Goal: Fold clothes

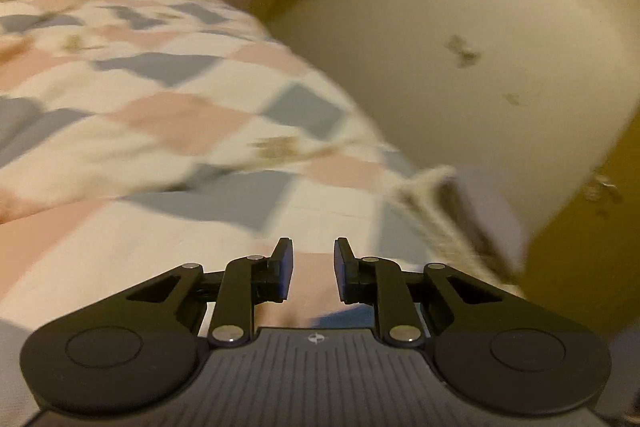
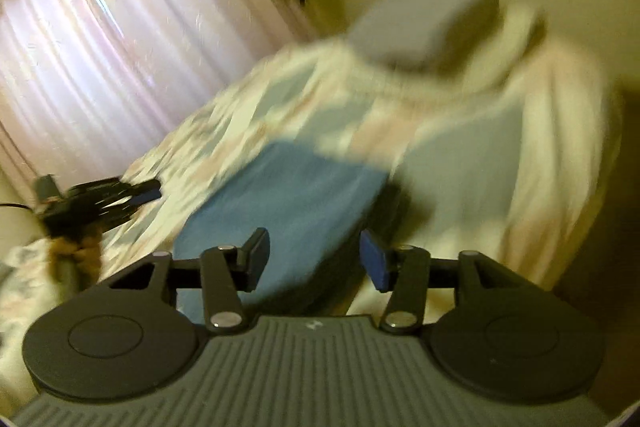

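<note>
A blue garment (image 2: 288,203) lies as a flat, folded rectangle on the patterned bedspread (image 2: 240,115). My right gripper (image 2: 314,255) hovers over its near end, open, with nothing between its pads. In the left wrist view my left gripper (image 1: 314,259) hangs above the bedspread (image 1: 160,131), its jaws a narrow gap apart and empty. A sliver of the blue garment (image 1: 344,319) shows just below its fingers. The right wrist view also catches the left gripper (image 2: 152,193) at the far left, clear of the garment. Both views are motion-blurred.
A grey pillow (image 2: 420,27) lies at the head of the bed, with its corner (image 1: 484,211) near the bed's right edge. Pink curtains (image 2: 100,59) hang behind the bed. A cream wall (image 1: 460,27) stands to the right. A person's patterned sleeve (image 2: 24,275) shows at lower left.
</note>
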A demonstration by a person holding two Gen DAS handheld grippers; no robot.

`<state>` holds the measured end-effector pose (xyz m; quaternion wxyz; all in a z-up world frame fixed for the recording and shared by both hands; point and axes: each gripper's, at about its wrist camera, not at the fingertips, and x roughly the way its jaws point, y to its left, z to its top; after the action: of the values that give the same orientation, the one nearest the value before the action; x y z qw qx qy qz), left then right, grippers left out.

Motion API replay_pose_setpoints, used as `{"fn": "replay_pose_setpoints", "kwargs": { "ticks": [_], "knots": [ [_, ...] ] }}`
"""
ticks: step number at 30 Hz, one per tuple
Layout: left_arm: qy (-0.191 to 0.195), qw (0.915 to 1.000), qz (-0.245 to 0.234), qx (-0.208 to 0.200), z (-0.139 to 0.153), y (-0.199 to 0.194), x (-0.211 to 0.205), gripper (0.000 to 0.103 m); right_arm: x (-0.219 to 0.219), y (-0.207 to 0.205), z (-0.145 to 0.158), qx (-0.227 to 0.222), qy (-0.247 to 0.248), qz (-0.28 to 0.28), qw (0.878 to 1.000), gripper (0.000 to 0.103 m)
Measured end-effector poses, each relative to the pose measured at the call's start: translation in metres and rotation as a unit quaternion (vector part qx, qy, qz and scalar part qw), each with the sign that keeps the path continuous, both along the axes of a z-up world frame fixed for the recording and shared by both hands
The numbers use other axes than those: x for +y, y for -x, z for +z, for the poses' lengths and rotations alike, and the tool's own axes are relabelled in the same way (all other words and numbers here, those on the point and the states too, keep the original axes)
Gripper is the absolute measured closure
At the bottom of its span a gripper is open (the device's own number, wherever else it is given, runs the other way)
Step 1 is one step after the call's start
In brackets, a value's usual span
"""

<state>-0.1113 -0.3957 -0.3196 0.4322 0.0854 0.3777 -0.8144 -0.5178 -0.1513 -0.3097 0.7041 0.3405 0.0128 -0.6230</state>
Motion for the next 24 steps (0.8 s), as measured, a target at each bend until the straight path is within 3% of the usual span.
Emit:
{"fn": "replay_pose_setpoints", "kwargs": {
  "ticks": [4,6,7,9,10,11,12,13,15,20,22,24],
  "knots": [
    [-0.006,0.9916,-0.128,-0.022,-0.004,0.092,-0.006,0.084,-0.043,0.000,-0.001,0.038,0.021,0.010,0.999,0.066],
    [-0.010,0.9855,-0.164,-0.041,-0.020,0.133,-0.015,0.084,-0.067,-0.001,-0.013,0.066,0.008,0.013,0.998,0.067],
    [-0.010,0.9846,-0.166,-0.054,-0.028,0.146,-0.020,0.089,-0.078,0.000,-0.022,0.087,-0.007,0.016,0.996,0.073],
    [-0.012,0.9869,-0.147,-0.065,-0.046,0.155,-0.042,0.094,-0.087,0.008,-0.038,0.111,-0.023,0.012,0.993,0.084],
    [-0.027,0.9895,-0.133,-0.051,-0.055,0.152,-0.056,0.094,-0.090,0.014,-0.044,0.110,-0.029,0.009,0.994,0.080],
    [-0.040,0.9918,-0.112,-0.048,-0.061,0.146,-0.067,0.096,-0.091,0.020,-0.047,0.101,-0.037,0.003,0.994,0.056],
    [-0.050,0.9937,-0.086,-0.052,-0.064,0.136,-0.075,0.100,-0.094,0.029,-0.050,0.077,-0.042,-0.002,0.996,0.051],
    [-0.060,0.9948,-0.059,-0.056,-0.068,0.127,-0.084,0.103,-0.095,0.038,-0.053,0.050,-0.042,0.000,0.998,0.051],
    [-0.069,0.9954,-0.019,-0.064,-0.070,0.108,-0.093,0.103,-0.095,0.041,-0.051,0.040,-0.034,0.003,0.999,0.056],
    [-0.032,0.9967,0.014,-0.073,-0.032,0.057,-0.034,0.103,-0.076,0.036,-0.029,0.070,0.013,-0.028,0.997,0.063],
    [-0.024,0.9963,0.020,-0.079,-0.016,0.047,0.004,0.103,-0.060,0.022,-0.019,0.082,0.037,0.000,0.996,0.065],
    [-0.007,0.9937,0.016,-0.111,-0.006,0.055,0.044,0.103,-0.048,0.005,-0.013,0.087,0.049,0.041,0.994,0.065]
  ]
}}
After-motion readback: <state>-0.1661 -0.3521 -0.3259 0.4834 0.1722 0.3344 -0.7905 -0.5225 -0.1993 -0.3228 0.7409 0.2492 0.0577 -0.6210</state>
